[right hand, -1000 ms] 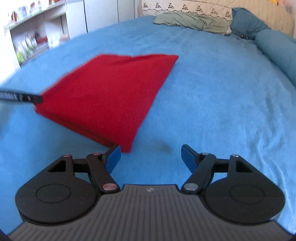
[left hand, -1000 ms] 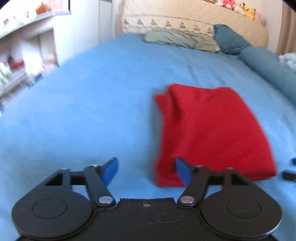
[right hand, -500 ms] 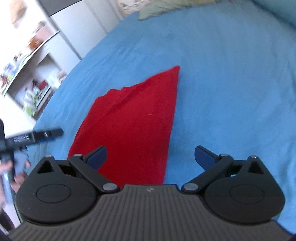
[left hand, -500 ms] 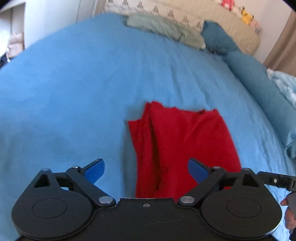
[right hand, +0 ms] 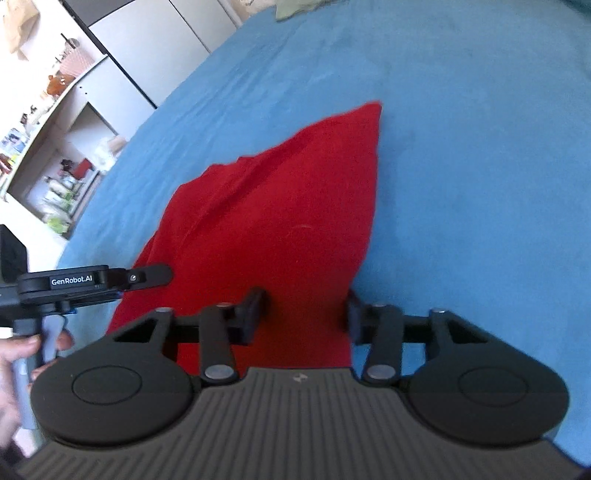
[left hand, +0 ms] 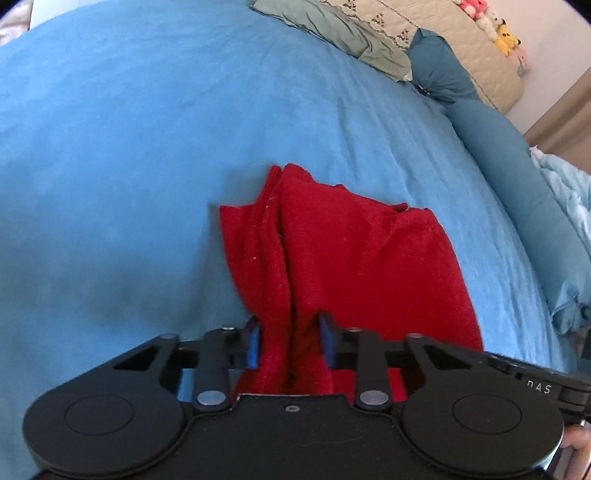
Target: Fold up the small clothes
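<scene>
Both grippers are now sitting much closer to the red garment [left hand: 362, 258] than half a second ago, their jaws narrowed from wide open to a partial gap with cloth between them. The left gripper [left hand: 290, 341] is straddling a bunched ridge at the garment's near left edge, its blue pads just beside the fabric; whether they are pinching it yet I cannot tell. The right gripper [right hand: 304, 312] is bracketing the near right edge, jaws partly open, cloth lying between them and seemingly not clamped. The garment is lying mid-bed on the blue bedsheet [left hand: 147, 129], well short of the pillows [left hand: 332, 33] at the head end. It looks light, soft and limp, so it will probably sag and slide; gripping through all layers at the near corners seems safest.
</scene>
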Motion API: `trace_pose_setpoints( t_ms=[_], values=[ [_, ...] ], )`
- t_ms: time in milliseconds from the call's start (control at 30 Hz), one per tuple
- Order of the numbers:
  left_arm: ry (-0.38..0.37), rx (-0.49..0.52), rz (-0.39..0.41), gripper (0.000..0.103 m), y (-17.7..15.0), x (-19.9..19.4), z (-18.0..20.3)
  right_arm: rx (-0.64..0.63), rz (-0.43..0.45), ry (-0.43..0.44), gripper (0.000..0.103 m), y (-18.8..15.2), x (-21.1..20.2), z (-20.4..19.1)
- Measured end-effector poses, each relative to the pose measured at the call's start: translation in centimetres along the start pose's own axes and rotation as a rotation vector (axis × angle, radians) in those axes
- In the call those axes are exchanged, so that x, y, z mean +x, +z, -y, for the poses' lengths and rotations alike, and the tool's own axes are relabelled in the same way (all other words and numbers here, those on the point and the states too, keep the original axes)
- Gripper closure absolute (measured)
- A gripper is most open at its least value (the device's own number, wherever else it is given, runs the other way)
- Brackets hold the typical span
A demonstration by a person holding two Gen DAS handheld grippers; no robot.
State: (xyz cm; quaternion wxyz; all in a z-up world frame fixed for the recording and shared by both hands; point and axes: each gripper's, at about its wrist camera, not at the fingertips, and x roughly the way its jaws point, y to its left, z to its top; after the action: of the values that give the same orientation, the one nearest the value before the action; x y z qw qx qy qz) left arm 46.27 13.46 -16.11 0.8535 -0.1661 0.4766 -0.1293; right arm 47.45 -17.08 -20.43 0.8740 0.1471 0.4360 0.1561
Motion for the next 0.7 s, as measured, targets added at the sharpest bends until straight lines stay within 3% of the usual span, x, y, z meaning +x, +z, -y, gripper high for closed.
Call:
trace_pose_setpoints(
  t_ms=[100, 367, 567, 700],
  values=[
    [0.017, 0.013, 0.029, 0.079, -0.2, -1.4, 1.2, -0.008, 0.048, 0.010, 0.067, 0.2, -1.9, -0.8],
    [-0.037, 0.040, 0.089, 0.080, -3.8, -7.5, 7.5, -0.057, 0.110, 0.021, 0.068, -1.6, -11.7, -2.1],
    [-0.073, 0.099, 0.097, 0.079, -11.0, -11.0, 12.9, -0.039, 0.112, 0.006, 0.068, -7.4, -20.0, 0.5],
    [-0.049, 0.109, 0.092, 0.079, -16.0, -10.1, 15.0, -0.021, 0.098, -0.042, 0.068, -11.9, -21.3, 2.5]
  ],
)
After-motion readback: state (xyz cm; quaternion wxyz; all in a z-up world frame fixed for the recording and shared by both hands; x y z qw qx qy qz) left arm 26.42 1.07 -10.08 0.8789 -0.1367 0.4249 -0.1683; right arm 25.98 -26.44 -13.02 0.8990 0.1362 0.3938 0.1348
